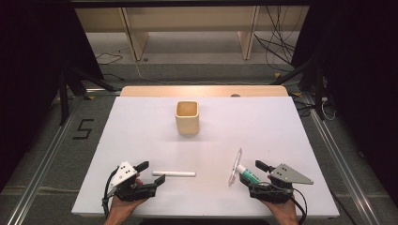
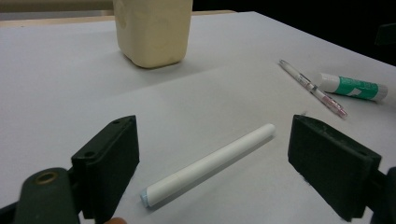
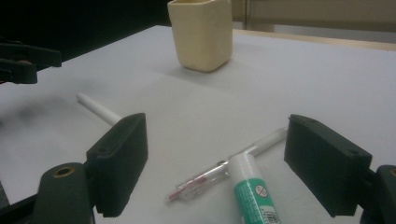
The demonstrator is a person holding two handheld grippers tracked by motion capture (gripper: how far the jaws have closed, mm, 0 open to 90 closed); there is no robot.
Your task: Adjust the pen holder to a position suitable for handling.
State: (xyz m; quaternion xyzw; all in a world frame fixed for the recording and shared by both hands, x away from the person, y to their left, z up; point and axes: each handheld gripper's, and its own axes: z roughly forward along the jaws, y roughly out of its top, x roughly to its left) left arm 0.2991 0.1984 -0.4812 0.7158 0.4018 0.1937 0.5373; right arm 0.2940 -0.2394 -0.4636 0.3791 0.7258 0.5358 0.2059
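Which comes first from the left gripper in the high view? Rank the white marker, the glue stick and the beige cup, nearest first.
From the left gripper, jaws open:
1. White marker: lying right beside the jaws, toward the table's middle.
2. Glue stick: across the near edge, at the right gripper.
3. Beige cup: upright, far side of the table, centre.

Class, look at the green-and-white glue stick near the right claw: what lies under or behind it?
The glue stick lies across a clear pen on the white table; the stretch of pen beneath it is covered.
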